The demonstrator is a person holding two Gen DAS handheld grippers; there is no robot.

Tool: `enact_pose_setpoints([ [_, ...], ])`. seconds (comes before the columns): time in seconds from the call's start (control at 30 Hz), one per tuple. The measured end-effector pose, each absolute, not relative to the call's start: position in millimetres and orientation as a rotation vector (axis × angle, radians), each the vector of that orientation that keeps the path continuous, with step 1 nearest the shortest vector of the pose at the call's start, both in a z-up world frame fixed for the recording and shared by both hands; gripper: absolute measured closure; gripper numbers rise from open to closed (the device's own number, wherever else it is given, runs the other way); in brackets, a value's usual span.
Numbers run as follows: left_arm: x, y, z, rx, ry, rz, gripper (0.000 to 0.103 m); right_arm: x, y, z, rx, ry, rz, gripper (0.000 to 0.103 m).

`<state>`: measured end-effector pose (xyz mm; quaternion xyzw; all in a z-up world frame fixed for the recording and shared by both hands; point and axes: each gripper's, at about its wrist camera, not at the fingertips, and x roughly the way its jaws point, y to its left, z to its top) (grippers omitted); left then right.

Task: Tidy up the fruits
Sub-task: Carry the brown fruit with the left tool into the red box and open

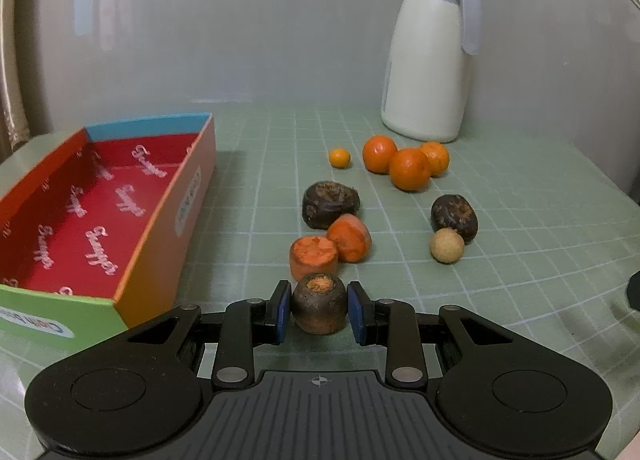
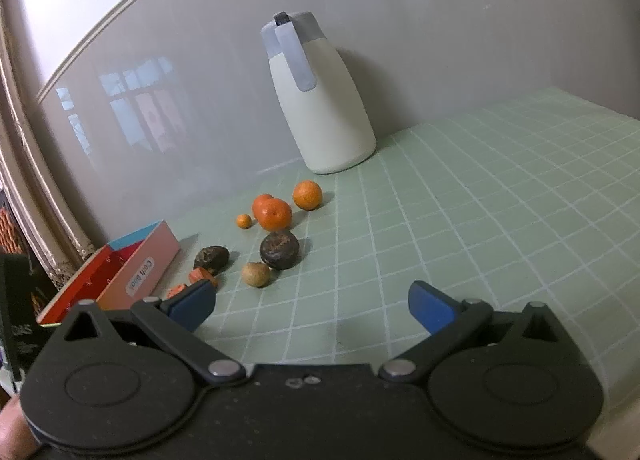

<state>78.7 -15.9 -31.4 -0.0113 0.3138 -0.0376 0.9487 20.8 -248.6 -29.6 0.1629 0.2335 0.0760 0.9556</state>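
Left gripper (image 1: 319,310): blue pads (image 1: 283,310) sit on either side of a dark brown carrot stub (image 1: 319,305) standing on the mat; the left pad looks to touch it, a sliver of gap shows at the right pad, so a firm grip cannot be confirmed.
Right gripper (image 2: 312,306): fingers spread wide above bare mat, nothing between the blue pads (image 2: 430,306).
Box (image 1: 168,220): a colourful cardboard tray with a red printed floor, lying to the left of the fruit, just beside the left gripper.
Carrot pieces: two orange chunks (image 1: 314,256) (image 1: 350,237) touch each other directly beyond the held stub.
Dark fruits: one wrinkled brown fruit (image 1: 330,204) rests against the farther carrot chunk; a second (image 1: 454,216) lies to the right, well apart from the first.
Tan ball (image 1: 447,246): a small pale round fruit touching the second dark fruit on its near side.
Tangerines: three (image 1: 380,153) (image 1: 410,169) (image 1: 435,157) clustered together near the jug, with one tiny orange fruit (image 1: 339,158) just to their left.
Jug (image 1: 428,60): a white thermal jug with a grey lid and handle, upright against the wall behind the tangerines.
Mat (image 1: 500,260): pale green with a white grid, under everything.
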Motion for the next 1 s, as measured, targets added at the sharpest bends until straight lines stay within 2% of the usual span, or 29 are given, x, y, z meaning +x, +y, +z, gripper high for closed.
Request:
enact_pose_setpoints([
  [0.57,54,21,15,-0.001,0.505,-0.017,0.073,27,-233,-35,0.279,0.496,0.135,0.0],
  [0.8,55,69,31,-0.001,0.471,0.086,0.073,28,-221,-34,0.253,0.496,0.158,0.0],
  [1.0,70,115,20,-0.036,0.518,0.184,0.073,30,-213,-35,0.242,0.505,0.169,0.0],
])
